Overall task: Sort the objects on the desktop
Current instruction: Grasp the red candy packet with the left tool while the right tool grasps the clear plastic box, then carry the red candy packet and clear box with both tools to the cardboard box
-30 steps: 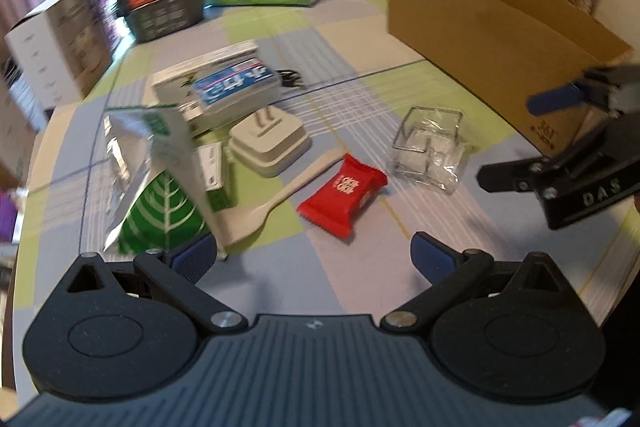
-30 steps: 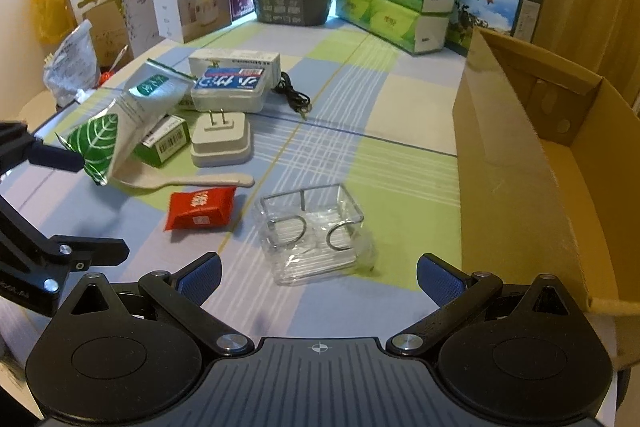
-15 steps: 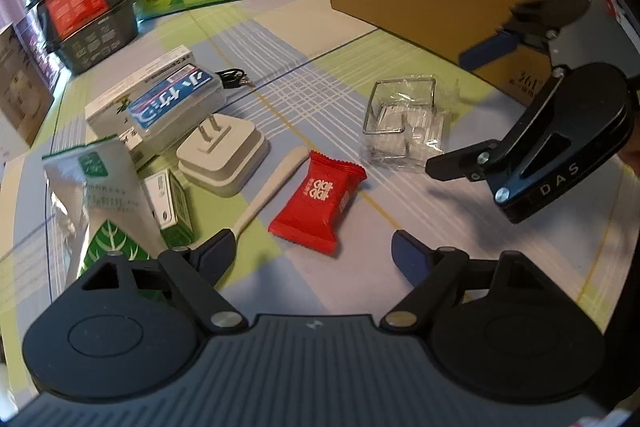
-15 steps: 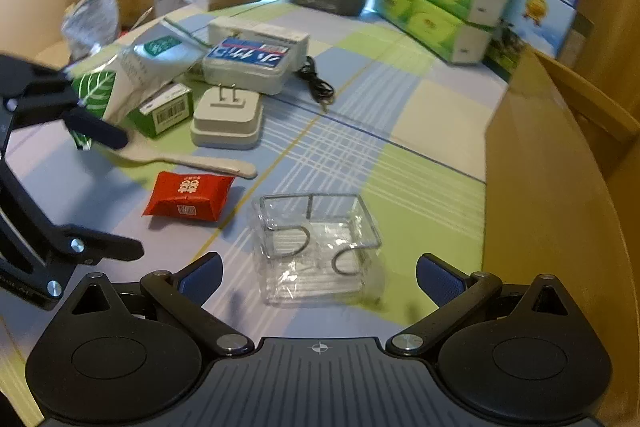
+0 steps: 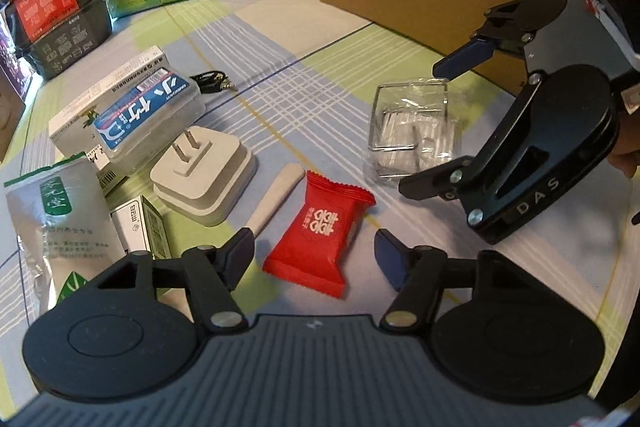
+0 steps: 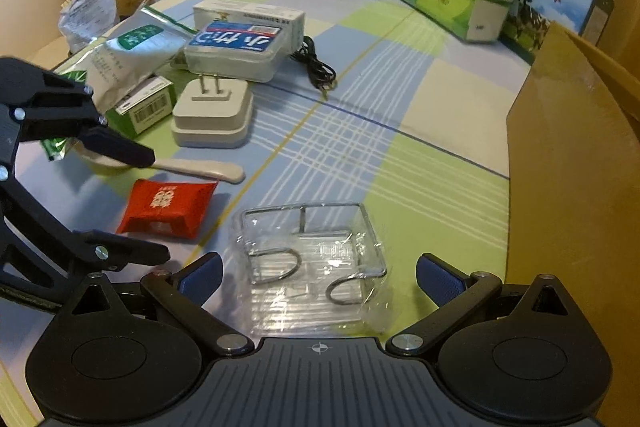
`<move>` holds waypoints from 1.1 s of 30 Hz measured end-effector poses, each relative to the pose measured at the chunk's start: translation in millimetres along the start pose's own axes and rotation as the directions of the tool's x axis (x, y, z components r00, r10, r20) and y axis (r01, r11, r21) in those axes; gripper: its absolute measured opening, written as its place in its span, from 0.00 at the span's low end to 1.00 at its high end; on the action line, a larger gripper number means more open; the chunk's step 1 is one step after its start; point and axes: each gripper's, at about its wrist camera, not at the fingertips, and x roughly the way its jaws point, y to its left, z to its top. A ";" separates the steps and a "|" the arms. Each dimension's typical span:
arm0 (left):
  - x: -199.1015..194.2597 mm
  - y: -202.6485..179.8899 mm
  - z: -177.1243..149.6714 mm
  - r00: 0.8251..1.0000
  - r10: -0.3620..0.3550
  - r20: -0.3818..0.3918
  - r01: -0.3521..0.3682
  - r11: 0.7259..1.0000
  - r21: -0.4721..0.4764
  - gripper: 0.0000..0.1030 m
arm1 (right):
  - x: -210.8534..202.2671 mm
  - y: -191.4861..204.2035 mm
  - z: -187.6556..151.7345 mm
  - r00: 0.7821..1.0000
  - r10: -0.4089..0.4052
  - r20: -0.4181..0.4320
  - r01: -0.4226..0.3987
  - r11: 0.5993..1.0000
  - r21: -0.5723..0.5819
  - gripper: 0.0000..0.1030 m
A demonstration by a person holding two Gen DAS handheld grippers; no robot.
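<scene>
1. Hand-held gripper, left [image 5: 314, 253]: its jaws are spread wide and hold nothing, with the red candy packet [image 5: 320, 233] lying flat on the tabletop [image 5: 320, 67] between the two fingertips. I judge the step in hand to be the approach to a first pick.
2. Right hand-held gripper [image 6: 318, 273] is likewise wide open and empty, poised over the wire holder in clear wrap [image 6: 312, 259], which sits just beside the candy packet.
3. Next move, as I judge it: each would need to lower until the pads flank its item, then close. The wrap looks slippery and the thin wire frame may slip.
4. Cardboard box [image 6: 580, 155] stands open to the right, near the wire holder; it is a likely place to sort into.
5. Further out lie a pale spoon [image 5: 276, 199], a white plug adapter [image 5: 204, 179], a small green carton [image 5: 142, 227] and a leaf-print pouch [image 5: 60, 219].
6. Only the right view shows the black cable [image 6: 316, 65] in full; only the left view shows the spoon handle touching the left finger.
</scene>
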 end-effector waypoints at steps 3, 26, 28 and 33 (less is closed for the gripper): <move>6.0 2.8 0.1 1.000 -0.013 -0.011 0.013 1.000 -0.010 0.61 | 3.9 -2.3 3.7 1.000 0.022 -0.011 -0.022 1.000 0.020 0.95; 10.0 2.7 9.3 0.997 -0.071 -0.034 0.067 0.991 -0.114 0.37 | 4.1 -7.6 7.1 0.998 0.045 -0.034 -0.041 0.994 0.102 0.65; 11.4 2.8 9.2 0.998 -0.054 -0.032 0.050 0.991 -0.123 0.41 | 5.6 -7.1 7.5 0.999 0.040 -0.037 -0.036 0.994 0.102 0.67; 12.7 4.2 8.9 0.999 -0.040 -0.023 0.036 0.988 -0.150 0.40 | 9.5 -8.0 7.9 0.998 0.034 -0.053 -0.029 0.994 0.108 0.70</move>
